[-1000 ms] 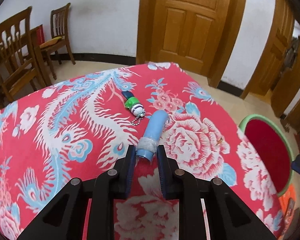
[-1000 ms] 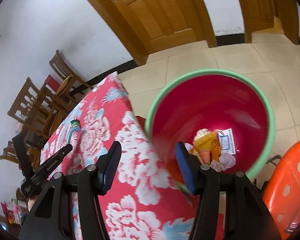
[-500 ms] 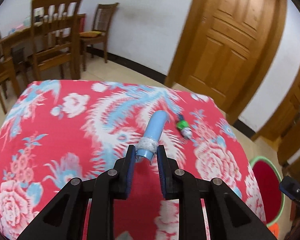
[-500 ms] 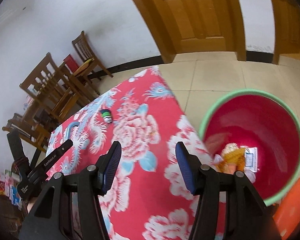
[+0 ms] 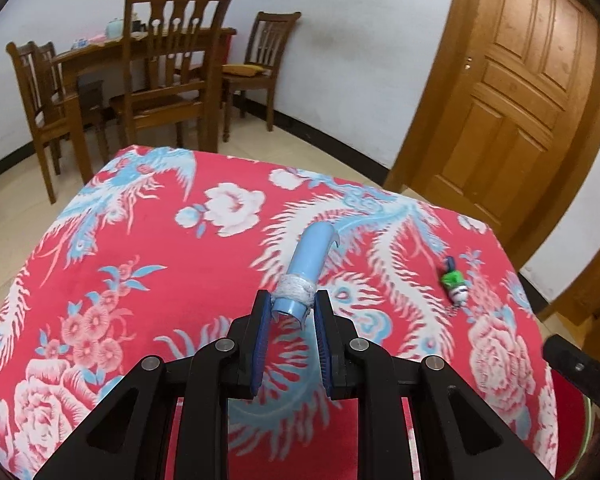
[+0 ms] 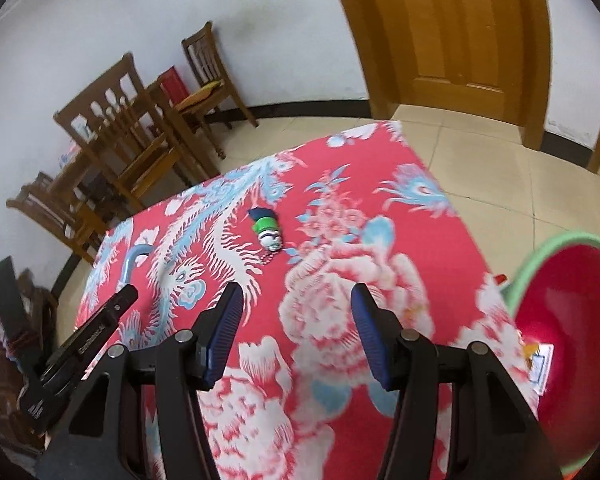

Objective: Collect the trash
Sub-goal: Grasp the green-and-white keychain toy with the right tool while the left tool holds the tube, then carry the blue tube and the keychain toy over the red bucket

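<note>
left gripper [image 5: 289, 312]: clamped on blue tube [image 5: 309, 264], now swung away from bin [image 6: 572, 344] | right gripper [image 6: 296, 320]: apart, empty, turned from bin toward keychain toy [image 6: 269, 234] on table | tube not yet binned

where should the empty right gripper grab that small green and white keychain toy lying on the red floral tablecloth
Grip the small green and white keychain toy across its rounded middle, the widest part, coming down from above, since it lies flat on the red floral tablecloth. Turn the right gripper so its open jaws straddle the short width, not the length. Probably avoid the thin bead chain at its white end.
</note>
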A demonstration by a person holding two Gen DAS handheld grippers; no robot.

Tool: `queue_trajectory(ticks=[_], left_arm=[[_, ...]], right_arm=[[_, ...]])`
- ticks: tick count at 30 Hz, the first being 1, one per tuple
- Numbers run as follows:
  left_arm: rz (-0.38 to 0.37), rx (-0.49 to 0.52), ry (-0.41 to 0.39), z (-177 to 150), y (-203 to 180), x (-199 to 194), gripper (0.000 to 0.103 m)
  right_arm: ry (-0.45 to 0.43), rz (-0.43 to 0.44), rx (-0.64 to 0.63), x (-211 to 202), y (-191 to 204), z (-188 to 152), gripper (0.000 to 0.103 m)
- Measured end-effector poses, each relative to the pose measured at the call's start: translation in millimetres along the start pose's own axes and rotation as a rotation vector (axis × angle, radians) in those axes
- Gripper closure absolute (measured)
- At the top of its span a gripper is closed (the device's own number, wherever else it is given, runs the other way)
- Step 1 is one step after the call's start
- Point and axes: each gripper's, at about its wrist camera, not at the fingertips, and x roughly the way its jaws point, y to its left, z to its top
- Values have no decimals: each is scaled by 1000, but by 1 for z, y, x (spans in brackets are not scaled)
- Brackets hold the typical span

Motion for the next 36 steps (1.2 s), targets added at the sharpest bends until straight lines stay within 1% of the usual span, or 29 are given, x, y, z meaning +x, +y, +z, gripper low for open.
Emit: queue_trajectory(ticks=[5, 9, 13, 14, 22, 25, 28, 30, 31, 36], left_arm=[[25, -30, 8, -2, 10, 5, 82], [56, -45, 11, -3, 17, 9, 82], [65, -64, 22, -4, 22, 13, 82], [68, -65, 25, -4, 23, 14, 82], [54, -87, 47, -4, 27, 19, 82], [49, -94, 53, -4, 29, 20, 82], [47, -96, 53, -4, 29, 20, 82], [43, -96, 52, -4, 29, 20, 82], [42, -96, 51, -4, 29, 21, 82], [39, -96, 50, -4, 28, 21, 82]], right_arm=[[32, -22, -53, 35, 14, 9, 45], [39, -31, -74, 53, 21, 14, 47], [37, -52, -100, 65, 27, 18, 48], [39, -53, -99, 68, 27, 18, 50], [56, -62, -126, 90, 36, 24, 57], [59, -65, -129, 96, 39, 27, 60], [52, -87, -143, 100, 42, 28, 66], [46, -109, -161, 101, 44, 28, 76], [45, -119, -172, 101, 45, 27, 79], [59, -98, -173, 95, 43, 25, 80]])
